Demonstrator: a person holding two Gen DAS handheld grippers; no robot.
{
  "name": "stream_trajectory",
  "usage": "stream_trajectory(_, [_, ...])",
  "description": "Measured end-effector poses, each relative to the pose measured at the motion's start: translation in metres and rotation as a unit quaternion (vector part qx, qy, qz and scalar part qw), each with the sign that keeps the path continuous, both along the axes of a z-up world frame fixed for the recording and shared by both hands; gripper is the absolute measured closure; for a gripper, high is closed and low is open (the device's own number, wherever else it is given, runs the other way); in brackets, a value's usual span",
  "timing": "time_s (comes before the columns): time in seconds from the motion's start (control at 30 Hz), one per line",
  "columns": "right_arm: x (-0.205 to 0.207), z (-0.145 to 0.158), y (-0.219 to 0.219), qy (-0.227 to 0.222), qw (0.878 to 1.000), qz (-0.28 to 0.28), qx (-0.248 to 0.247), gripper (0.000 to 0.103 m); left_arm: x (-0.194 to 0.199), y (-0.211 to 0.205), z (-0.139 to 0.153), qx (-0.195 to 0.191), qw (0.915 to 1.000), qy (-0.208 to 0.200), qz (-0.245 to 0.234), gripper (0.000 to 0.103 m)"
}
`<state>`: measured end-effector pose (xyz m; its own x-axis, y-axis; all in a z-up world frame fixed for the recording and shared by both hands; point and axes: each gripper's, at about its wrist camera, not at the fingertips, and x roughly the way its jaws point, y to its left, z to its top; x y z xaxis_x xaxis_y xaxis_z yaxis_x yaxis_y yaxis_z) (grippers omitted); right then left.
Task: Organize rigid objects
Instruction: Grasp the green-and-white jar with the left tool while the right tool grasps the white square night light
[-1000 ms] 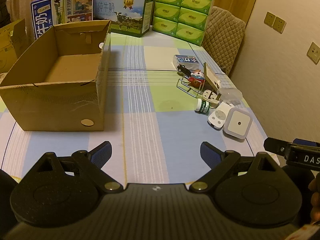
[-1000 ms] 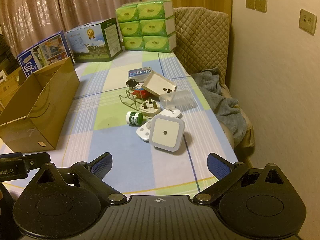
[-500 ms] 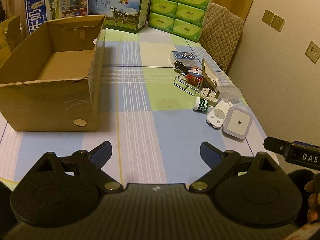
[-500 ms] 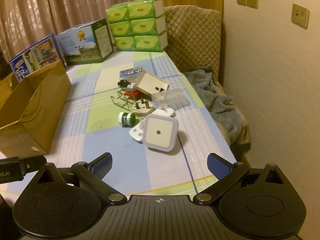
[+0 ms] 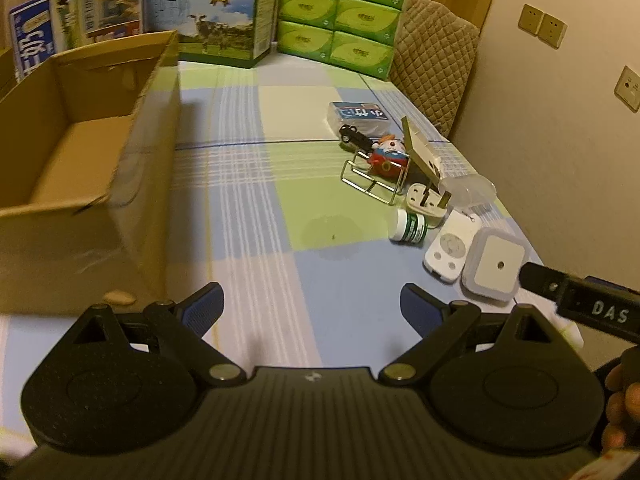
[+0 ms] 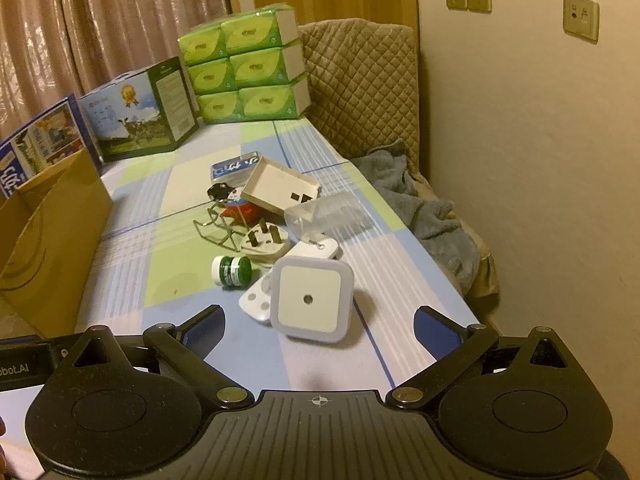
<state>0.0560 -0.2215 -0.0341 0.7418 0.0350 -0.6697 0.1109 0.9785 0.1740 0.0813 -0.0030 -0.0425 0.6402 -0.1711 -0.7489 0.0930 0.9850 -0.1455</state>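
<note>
An open, empty cardboard box (image 5: 76,184) stands on the left of the table; its side shows in the right wrist view (image 6: 48,240). A pile of small rigid items lies to the right: a square white night light (image 6: 310,300) (image 5: 496,268), a white remote (image 5: 448,252), a green-labelled bottle (image 6: 232,272) (image 5: 410,230), a white plug (image 6: 264,242), a wire rack (image 5: 372,180), a red toy (image 5: 388,156), a clear plastic box (image 6: 328,214), a beige tray (image 6: 280,188). My right gripper (image 6: 318,328) is open just before the night light. My left gripper (image 5: 312,304) is open and empty over the tablecloth.
Green tissue packs (image 5: 340,12) and two milk cartons (image 5: 216,20) stand along the far edge. A quilted chair (image 6: 360,88) with a grey towel (image 6: 424,216) sits at the right, by the wall. The table's right edge runs close to the pile.
Both grippers have moved forward over the table. The night light and the pile are now closer to the right gripper. The box is closer in the left view. Nothing was picked up.
</note>
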Motion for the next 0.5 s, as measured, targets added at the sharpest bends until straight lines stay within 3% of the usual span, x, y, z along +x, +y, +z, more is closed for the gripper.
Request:
stream_trajectory(0.13, [0.016, -0.013, 0.004, 0.004, 1.000, -0.008, 0.001, 0.014, 0.017, -0.006, -0.007, 0.001, 0.9999, -0.004, -0.015, 0.010])
stream_trajectory(0.5, [0.048, -0.041, 0.013, 0.021, 0.999, -0.032, -0.020, 0.025, 0.044, -0.017, -0.026, 0.004, 0.9994, -0.001, -0.034, 0.010])
